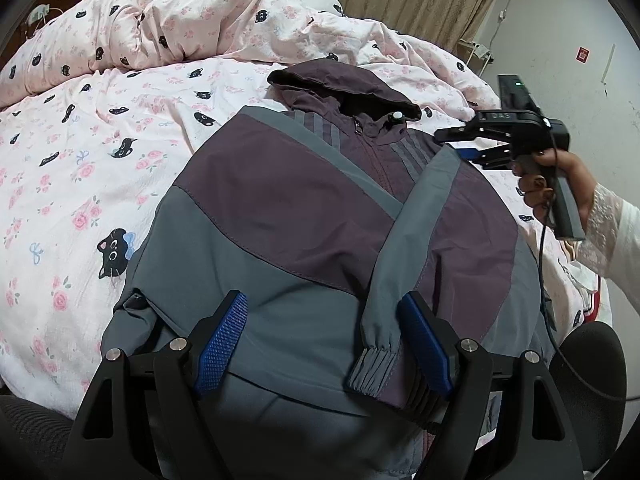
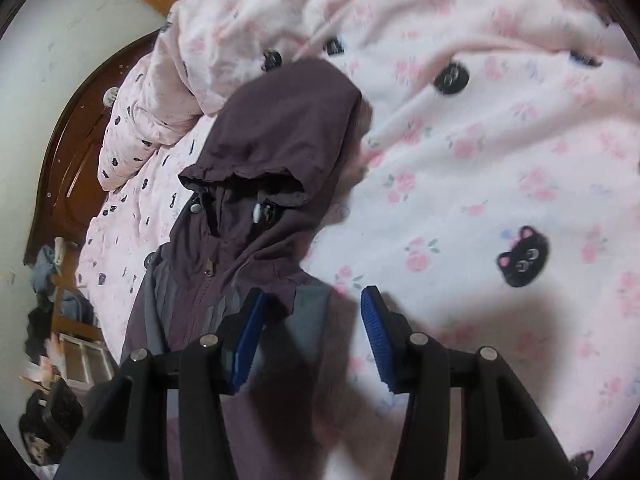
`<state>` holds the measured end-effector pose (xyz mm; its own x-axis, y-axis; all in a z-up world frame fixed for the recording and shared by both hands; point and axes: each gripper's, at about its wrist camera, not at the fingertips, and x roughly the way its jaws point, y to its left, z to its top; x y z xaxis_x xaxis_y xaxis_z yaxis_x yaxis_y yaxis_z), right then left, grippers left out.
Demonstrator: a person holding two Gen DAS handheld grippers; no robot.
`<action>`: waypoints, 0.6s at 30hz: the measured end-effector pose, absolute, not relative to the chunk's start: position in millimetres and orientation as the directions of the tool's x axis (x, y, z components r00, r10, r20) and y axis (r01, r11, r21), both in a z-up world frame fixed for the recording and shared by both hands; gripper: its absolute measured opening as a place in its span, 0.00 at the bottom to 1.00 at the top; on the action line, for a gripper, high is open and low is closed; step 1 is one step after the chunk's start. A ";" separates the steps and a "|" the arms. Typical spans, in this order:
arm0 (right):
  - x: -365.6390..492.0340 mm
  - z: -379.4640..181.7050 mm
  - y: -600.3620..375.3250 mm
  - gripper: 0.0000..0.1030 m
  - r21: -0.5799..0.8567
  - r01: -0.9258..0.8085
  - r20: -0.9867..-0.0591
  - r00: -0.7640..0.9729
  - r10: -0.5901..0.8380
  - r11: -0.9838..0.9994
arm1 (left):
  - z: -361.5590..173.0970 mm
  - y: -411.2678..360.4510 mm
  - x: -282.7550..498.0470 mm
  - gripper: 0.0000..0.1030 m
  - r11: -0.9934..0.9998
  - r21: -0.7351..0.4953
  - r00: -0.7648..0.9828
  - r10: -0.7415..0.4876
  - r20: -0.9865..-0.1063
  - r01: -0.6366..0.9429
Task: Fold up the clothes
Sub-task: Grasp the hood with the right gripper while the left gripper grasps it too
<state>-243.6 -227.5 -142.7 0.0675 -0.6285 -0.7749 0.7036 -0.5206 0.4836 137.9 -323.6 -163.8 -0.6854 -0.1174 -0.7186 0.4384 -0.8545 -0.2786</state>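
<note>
Pink cotton printed with roses and black cats covers the bed (image 1: 100, 152), and on that duvet the hooded jacket (image 1: 280, 208) lies face up, zip closed, hood (image 1: 344, 88) pointing toward the bunched bedding at the far side. Purple and grey panels are spread fairly flat. Both sleeves appear to be folded in across the chest: the left-side sleeve (image 1: 248, 184) lies diagonally over the front, and the right-side sleeve (image 1: 404, 248) runs down over it, ending in a ribbed cuff (image 1: 372, 368) near the hem.

The left gripper (image 1: 324, 348) hovers over the lower front of the jacket with its jaws parted and nothing between the blue pads; the cuff lies just inside the right-hand pad. The right gripper (image 2: 312, 340), held in a hand (image 1: 548, 184) with a lace sleeve, sits at the jacket's shoulder edge beside the hood, jaws also apart and empty (its own view is blurred, so whether a pad touches cloth is unclear).

With sleeves already in, my judgement is that the body fold comes next, though whether lengthwise or hem-to-collar is not settled. To do it well, each gripper should pinch through all layers at an edge, catching the sleeve with the body so it does not slide out. Lifting both sides evenly matters, since this slick fabric will likely slip and bunch.
</note>
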 end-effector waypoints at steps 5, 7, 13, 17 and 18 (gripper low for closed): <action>-248.7 -148.0 -229.9 0.30 0.534 0.677 -0.757 0.116 -0.643 -0.507 | -163.6 -323.1 138.3 0.73 -0.856 -0.276 -0.688 -0.120 -0.716 0.436; -250.8 -150.1 -230.9 0.21 0.554 0.665 -0.749 0.135 -0.648 -0.501 | -164.1 -323.4 138.2 0.73 -0.856 -0.277 -0.688 -0.120 -0.715 0.436; -254.9 -153.4 -234.3 0.09 0.596 0.641 -0.730 0.182 -0.659 -0.483 | -165.1 -323.9 138.3 0.73 -0.855 -0.278 -0.690 -0.120 -0.714 0.437; -253.5 -145.9 -235.3 0.08 0.560 0.665 -0.751 0.155 -0.641 -0.495 | -165.0 -323.1 138.6 0.73 -0.856 -0.277 -0.691 -0.121 -0.713 0.436; -253.4 -144.6 -235.5 0.08 0.551 0.668 -0.757 0.148 -0.636 -0.500 | -165.0 -322.8 138.8 0.73 -0.857 -0.276 -0.691 -0.121 -0.713 0.436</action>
